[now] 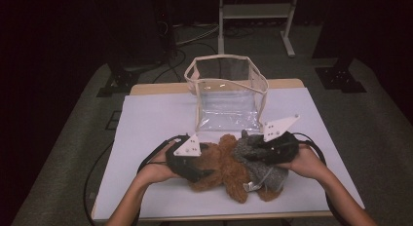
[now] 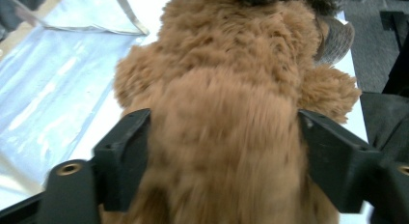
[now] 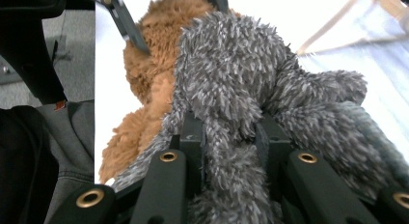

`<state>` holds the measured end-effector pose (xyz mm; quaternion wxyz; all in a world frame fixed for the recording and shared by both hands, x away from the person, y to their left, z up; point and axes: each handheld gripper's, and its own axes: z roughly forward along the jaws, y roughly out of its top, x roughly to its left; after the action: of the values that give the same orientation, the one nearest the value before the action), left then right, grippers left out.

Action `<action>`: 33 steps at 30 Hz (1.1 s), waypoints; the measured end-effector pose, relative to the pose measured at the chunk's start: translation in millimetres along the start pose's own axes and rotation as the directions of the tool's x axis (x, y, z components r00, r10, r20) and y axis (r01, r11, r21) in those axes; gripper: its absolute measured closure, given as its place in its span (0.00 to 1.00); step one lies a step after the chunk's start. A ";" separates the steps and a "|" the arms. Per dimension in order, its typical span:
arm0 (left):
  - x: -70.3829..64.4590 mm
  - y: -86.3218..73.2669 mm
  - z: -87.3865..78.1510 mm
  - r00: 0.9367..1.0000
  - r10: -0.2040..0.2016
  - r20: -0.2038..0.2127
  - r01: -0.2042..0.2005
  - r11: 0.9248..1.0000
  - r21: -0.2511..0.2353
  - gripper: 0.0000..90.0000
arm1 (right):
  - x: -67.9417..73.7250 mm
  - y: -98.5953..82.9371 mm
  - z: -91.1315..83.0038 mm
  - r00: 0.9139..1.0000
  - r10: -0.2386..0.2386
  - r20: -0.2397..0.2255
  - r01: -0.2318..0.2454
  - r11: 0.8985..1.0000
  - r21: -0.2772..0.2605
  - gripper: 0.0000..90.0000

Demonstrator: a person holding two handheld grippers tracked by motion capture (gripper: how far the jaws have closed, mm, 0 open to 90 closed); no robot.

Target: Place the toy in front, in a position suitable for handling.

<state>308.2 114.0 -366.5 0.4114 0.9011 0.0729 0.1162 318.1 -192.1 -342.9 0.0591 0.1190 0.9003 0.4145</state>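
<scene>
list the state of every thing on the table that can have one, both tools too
clear bag: upright, top open, nothing inside
brown plush toy: lying on the white table cover, gripped around its body
grey plush toy: lying against the brown one, pinched at one part
left tool: jaws wide, closed on the brown plush toy
right tool: jaws narrow, closed on the grey plush toy

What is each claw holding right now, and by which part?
Left claw grips the brown plush toy around its body; right claw pinches a limb of the grey plush toy.
</scene>
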 end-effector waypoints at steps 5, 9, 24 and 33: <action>4.5 -11.0 -6.1 0.999 -0.039 0.021 0.039 0.999 0.010 0.30 | -0.1 -4.7 -5.8 1.000 0.008 0.009 -0.008 1.000 0.009 0.77; 4.4 -20.1 0.5 0.998 -0.058 0.027 0.058 0.998 0.008 0.41 | 4.5 7.4 -2.5 1.000 -0.022 0.018 0.021 0.999 0.041 0.77; 3.8 -20.8 1.4 0.997 -0.066 0.047 0.066 0.998 -0.003 0.41 | 13.4 45.3 31.0 0.992 -0.123 -0.022 0.125 0.987 0.103 0.77; 2.5 -19.8 -0.9 0.997 -0.055 0.048 0.054 0.998 0.016 0.38 | -20.1 10.4 -27.5 0.997 0.040 0.060 -0.040 0.999 0.012 0.77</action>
<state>309.7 128.2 -380.6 0.4094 0.9043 0.0882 0.0826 333.6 -210.9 -317.0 0.0767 0.1496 0.8982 0.4061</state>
